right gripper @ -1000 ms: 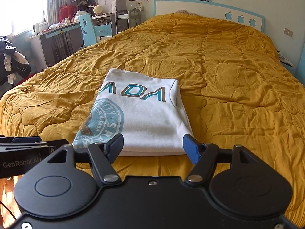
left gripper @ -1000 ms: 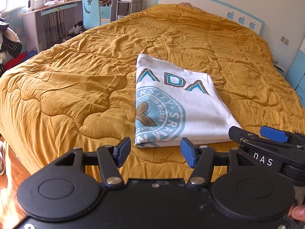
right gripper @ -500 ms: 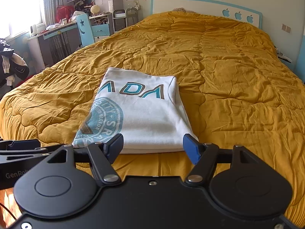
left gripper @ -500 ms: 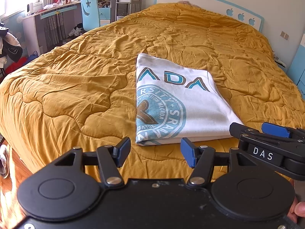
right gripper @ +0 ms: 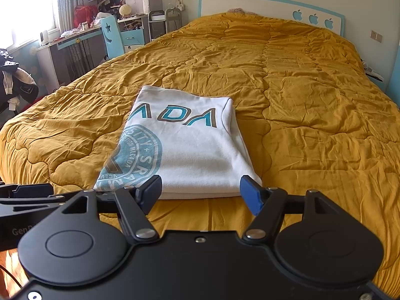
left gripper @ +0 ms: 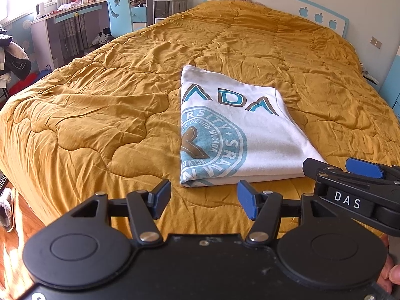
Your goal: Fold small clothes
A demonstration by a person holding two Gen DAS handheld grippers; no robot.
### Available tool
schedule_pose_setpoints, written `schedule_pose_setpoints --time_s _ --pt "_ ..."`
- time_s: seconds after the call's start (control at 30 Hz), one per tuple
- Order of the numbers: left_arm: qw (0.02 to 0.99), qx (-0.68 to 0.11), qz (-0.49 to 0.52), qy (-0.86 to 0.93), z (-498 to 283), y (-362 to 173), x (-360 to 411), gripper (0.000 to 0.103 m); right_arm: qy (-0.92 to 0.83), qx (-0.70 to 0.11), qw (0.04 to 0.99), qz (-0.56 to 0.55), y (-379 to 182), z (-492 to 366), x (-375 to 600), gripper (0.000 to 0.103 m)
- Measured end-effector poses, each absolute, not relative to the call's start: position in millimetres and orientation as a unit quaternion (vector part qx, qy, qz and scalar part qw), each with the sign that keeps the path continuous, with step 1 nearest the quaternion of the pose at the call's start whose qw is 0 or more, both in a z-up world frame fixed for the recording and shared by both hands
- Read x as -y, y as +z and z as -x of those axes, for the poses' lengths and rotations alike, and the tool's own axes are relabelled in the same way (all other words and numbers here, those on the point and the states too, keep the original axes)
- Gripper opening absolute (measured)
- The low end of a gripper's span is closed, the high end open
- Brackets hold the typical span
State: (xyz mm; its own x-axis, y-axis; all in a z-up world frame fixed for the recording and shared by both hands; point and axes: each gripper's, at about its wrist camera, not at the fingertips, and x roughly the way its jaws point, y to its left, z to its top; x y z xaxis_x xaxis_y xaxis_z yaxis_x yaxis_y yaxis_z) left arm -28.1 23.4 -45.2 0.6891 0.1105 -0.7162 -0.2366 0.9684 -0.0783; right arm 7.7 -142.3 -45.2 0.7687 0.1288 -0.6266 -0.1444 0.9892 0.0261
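Observation:
A white garment point(left gripper: 240, 130) with teal and brown lettering and a round teal print lies folded into a neat rectangle on the mustard quilt; it also shows in the right wrist view point(right gripper: 185, 145). My left gripper point(left gripper: 204, 198) is open and empty, just short of the garment's near edge. My right gripper point(right gripper: 200, 192) is open and empty at the near edge too, and shows from the side in the left wrist view point(left gripper: 350, 172). Neither gripper touches the cloth.
The mustard quilt point(left gripper: 100, 105) covers a wide bed with a white and blue headboard point(right gripper: 275, 7). A desk, blue chair point(left gripper: 120, 15) and shelves stand at the far left. Dark clothes point(right gripper: 15, 82) hang at the left edge. Wooden floor lies below the bed's near corner.
Both grippers have drawn back slightly from the folded garment and stayed open. The garment has not moved.

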Motion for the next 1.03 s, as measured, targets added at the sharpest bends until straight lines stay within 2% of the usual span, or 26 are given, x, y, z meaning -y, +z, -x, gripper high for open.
schedule_pose_setpoints --time_s 1.03 --pt "0.917 -0.379 0.063 0.107 27.5 -45.1 -20.0 0.063 0.073 -0.333 0.940 0.013 -45.4 -6.9 141.0 0.070"
